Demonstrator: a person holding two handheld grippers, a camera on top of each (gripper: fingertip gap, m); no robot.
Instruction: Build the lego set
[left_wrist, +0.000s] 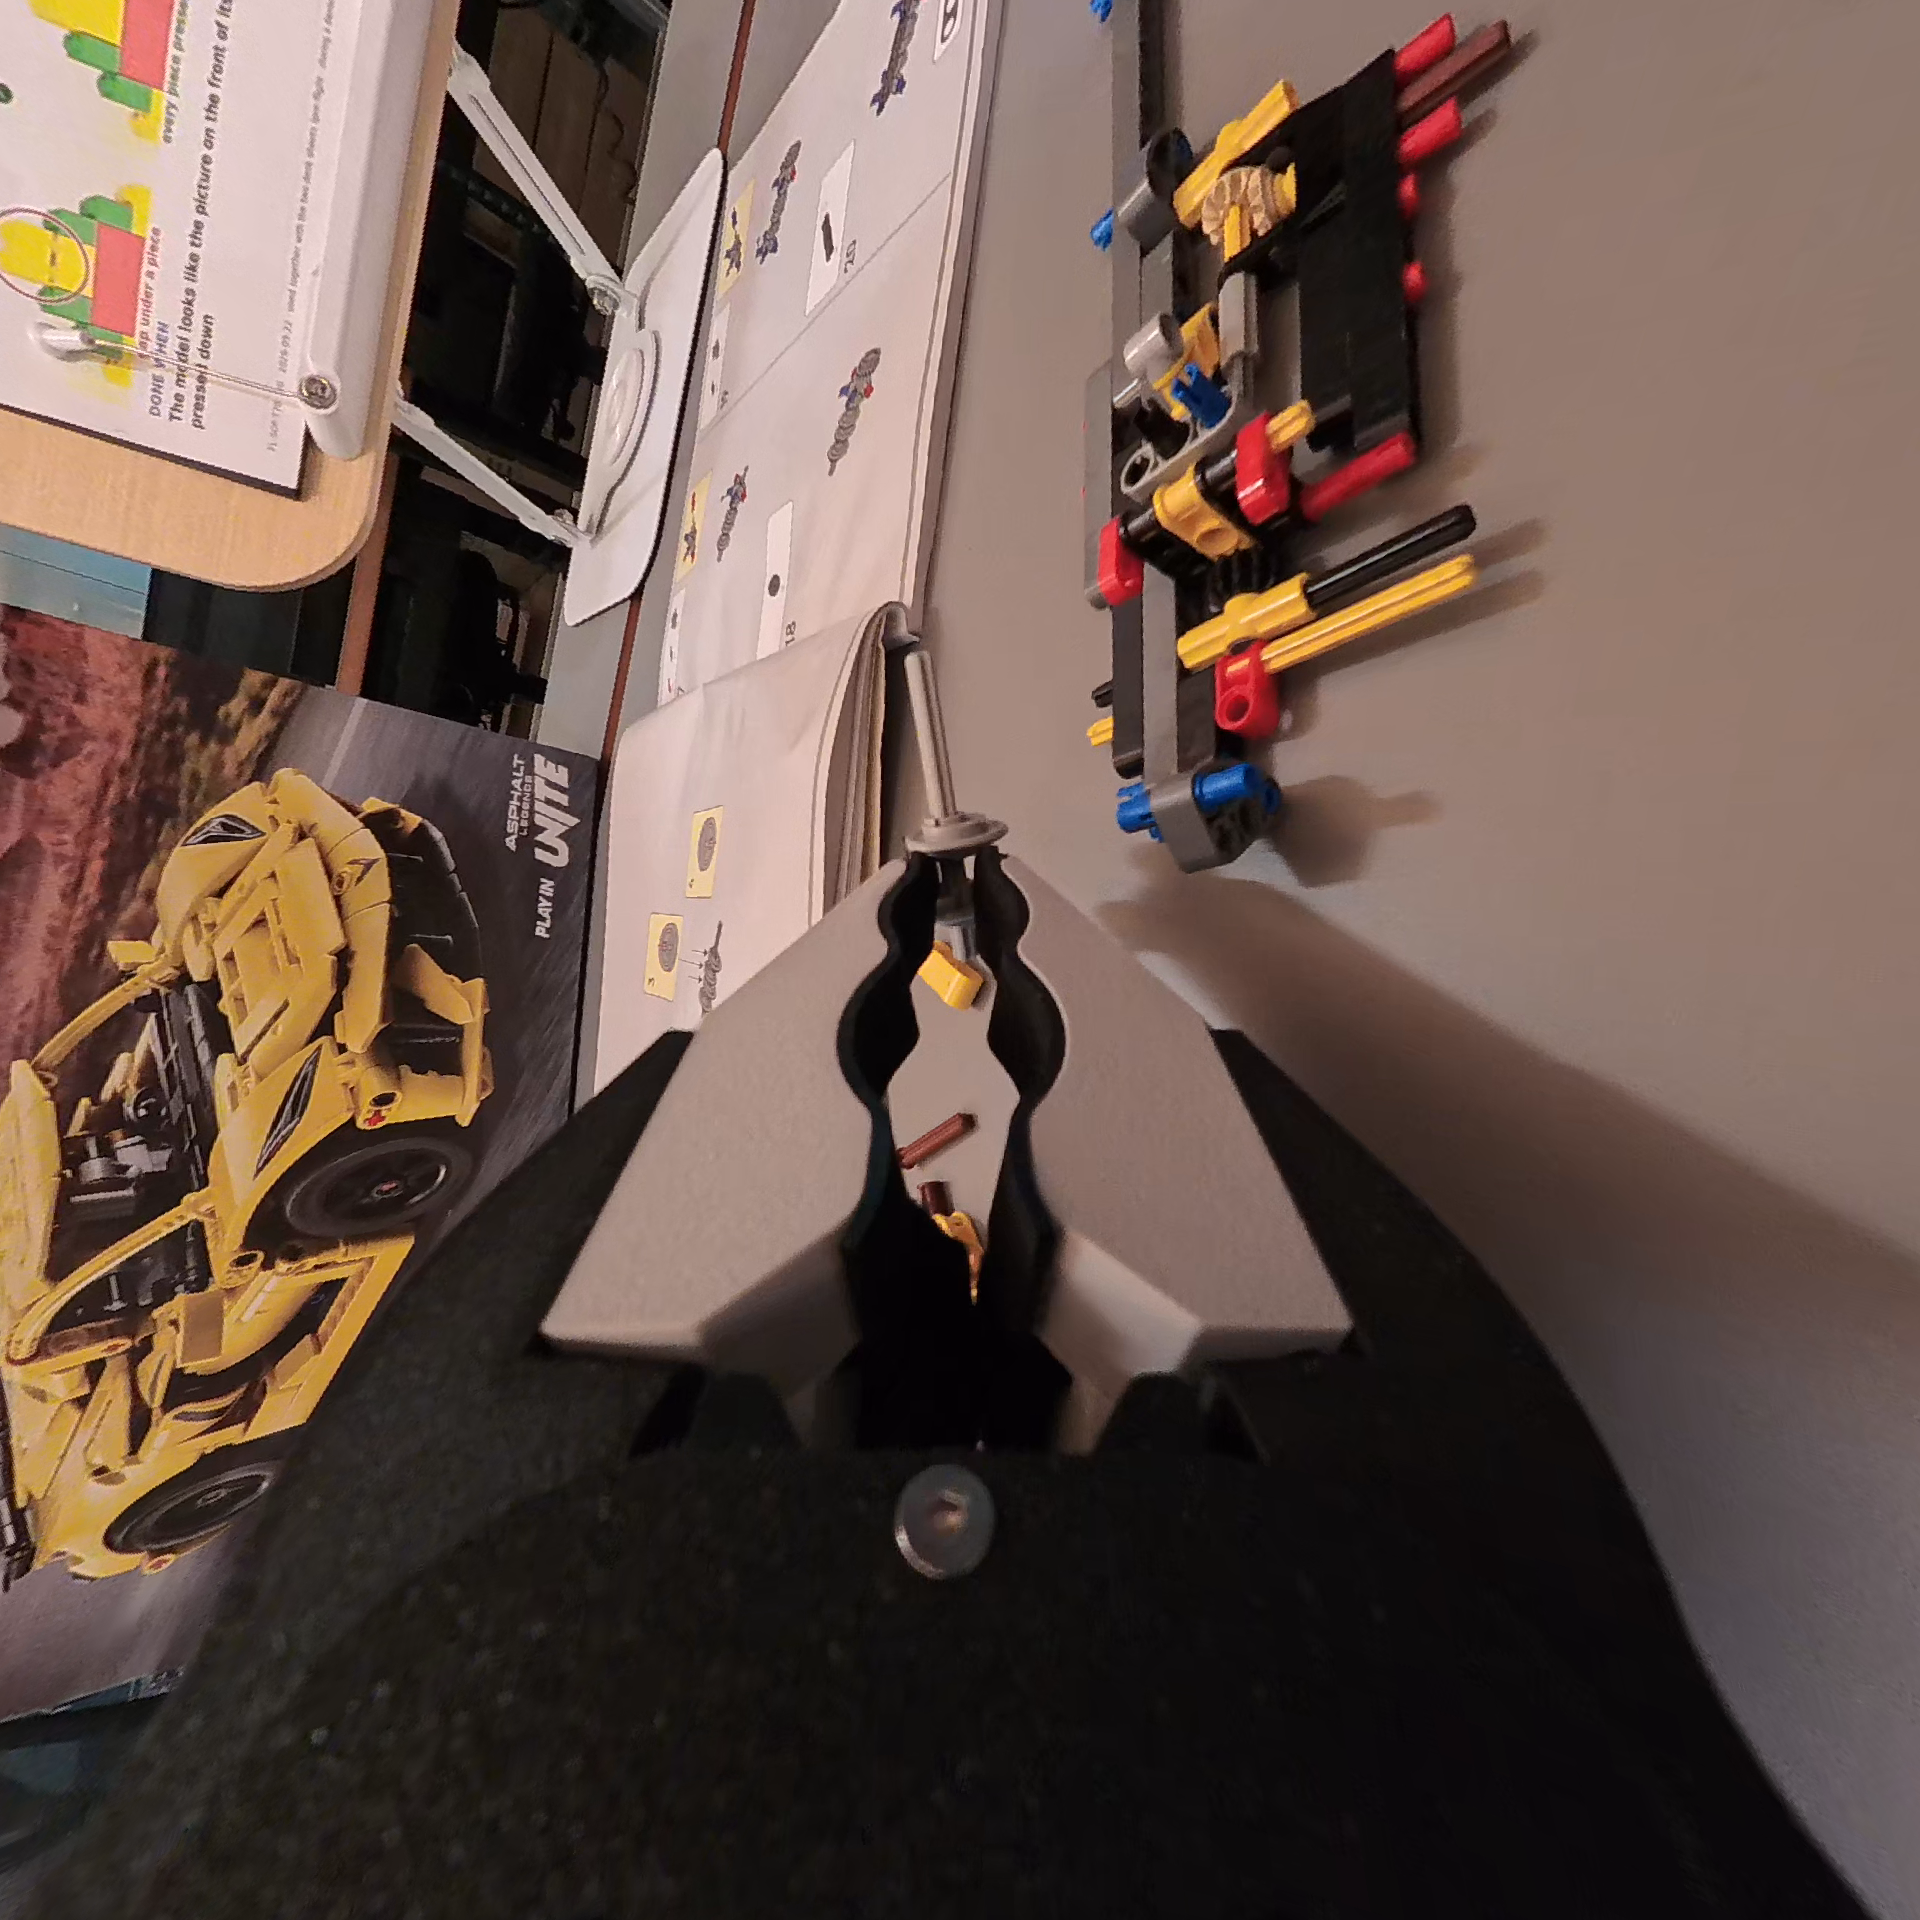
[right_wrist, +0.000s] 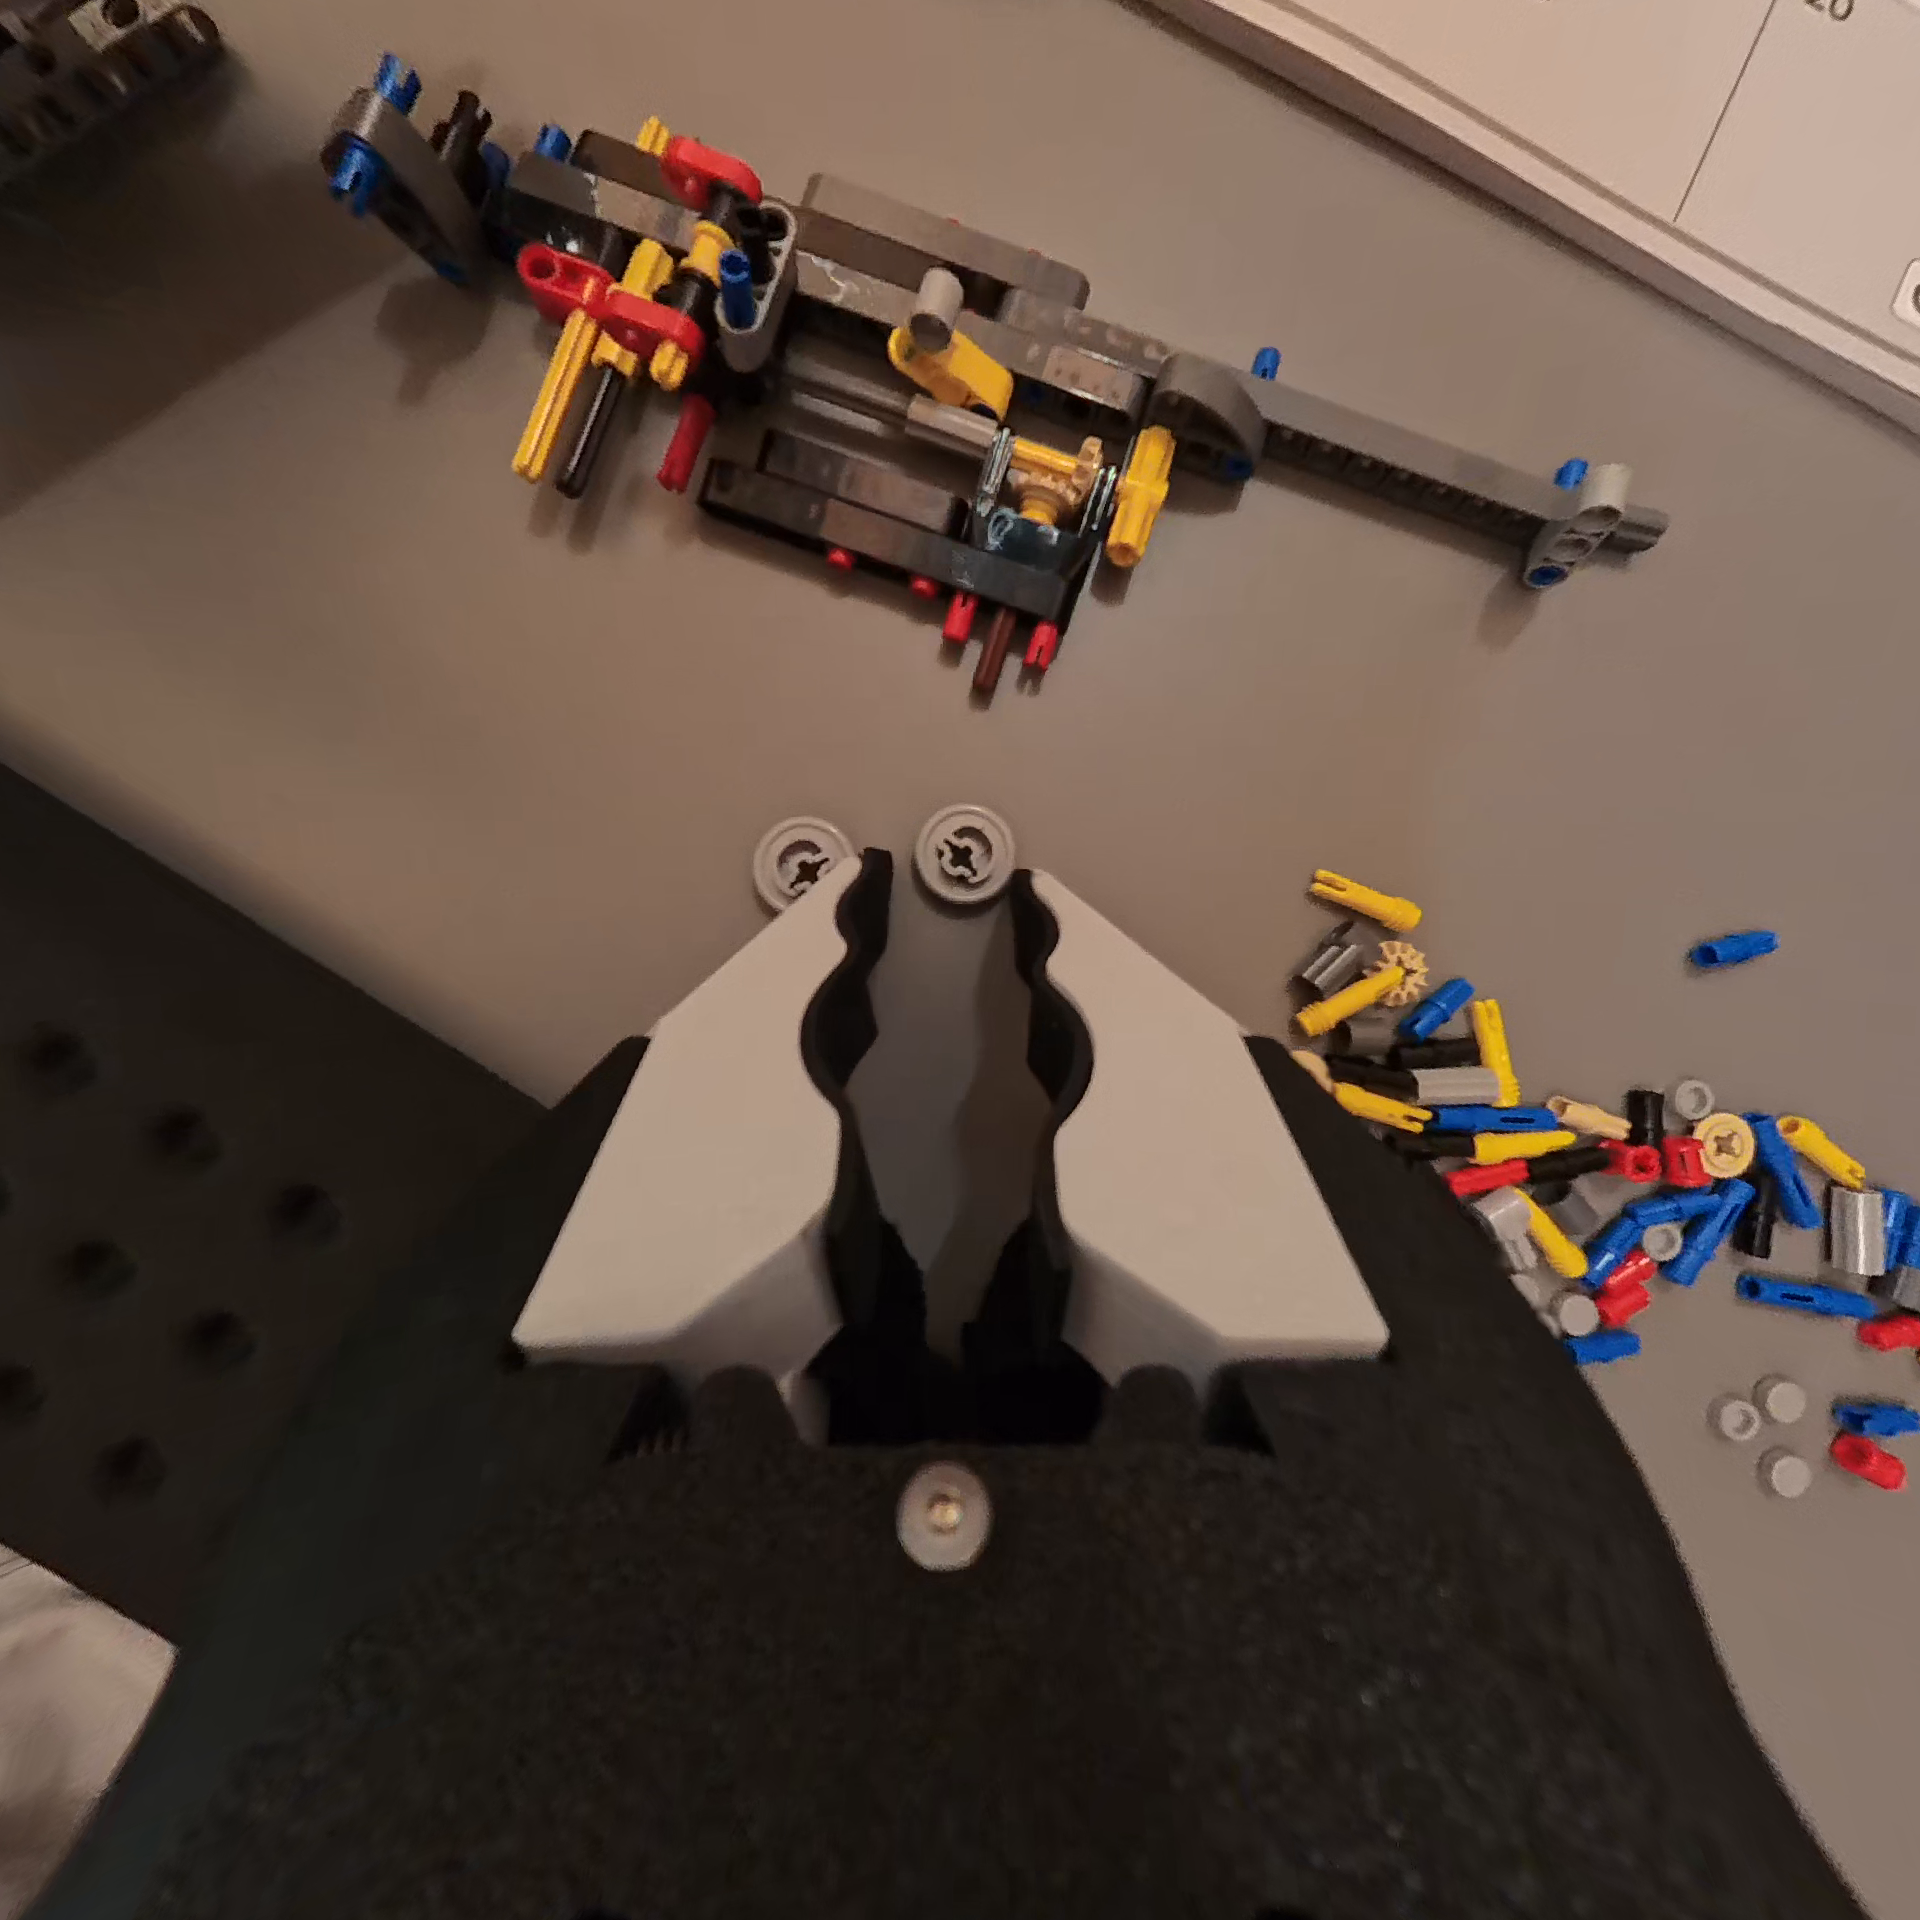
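Note:
My left gripper (left_wrist: 954, 864) is shut on a thin grey axle (left_wrist: 925, 717) that carries a grey disc (left_wrist: 956, 829) just past the fingertips. It is held above the table beside the open instruction booklet (left_wrist: 831, 416). The partly built model (left_wrist: 1299, 364) of black, grey, red and yellow beams lies to the right. In the right wrist view the model (right_wrist: 883, 416) lies ahead on the grey table. My right gripper (right_wrist: 948, 875) is open and low over the table. One grey disc (right_wrist: 964, 850) lies between its tips. A second disc (right_wrist: 800, 862) lies just outside the left finger.
A pile of small loose pins and connectors (right_wrist: 1610, 1164) lies right of my right gripper. A black perforated board (right_wrist: 156, 1195) is on its left. The set's box with a yellow car (left_wrist: 260, 1091) lies left of my left gripper. A white stand (left_wrist: 634, 364) sits behind the booklet. The left gripper's tips are roughly 20 cm from the right gripper's.

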